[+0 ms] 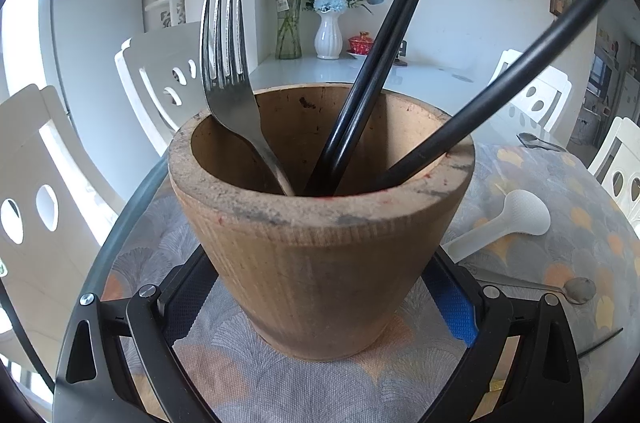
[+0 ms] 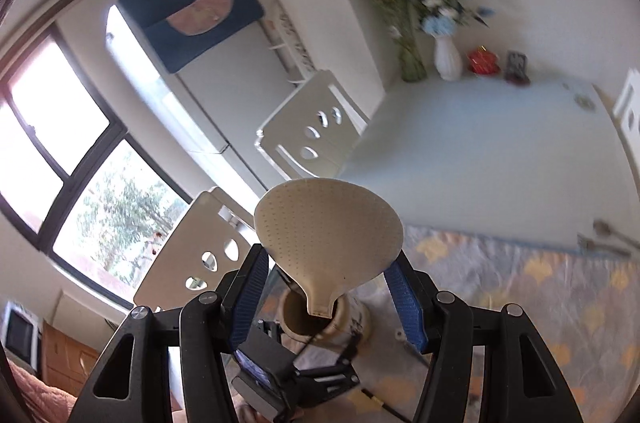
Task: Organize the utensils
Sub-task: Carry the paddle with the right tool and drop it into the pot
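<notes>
In the left wrist view a brown clay cup (image 1: 320,251) stands on the patterned cloth and holds a metal fork (image 1: 230,83), two black chopsticks (image 1: 384,55) and a black handle (image 1: 508,79). My left gripper (image 1: 320,299) is shut on the cup, one finger on each side. In the right wrist view a cream perforated rice paddle (image 2: 328,235) stands upright above the cup (image 2: 320,319), its handle end at the cup's mouth. My right gripper (image 2: 326,287) is open, its blue pads (image 2: 250,287) apart from the paddle. The left gripper shows below.
A white rice paddle (image 1: 508,219) and a metal spoon (image 1: 568,289) lie on the cloth right of the cup. Another spoon (image 1: 536,140) lies farther back. White chairs (image 1: 160,75) ring the table. Vases (image 1: 328,35) stand at the back.
</notes>
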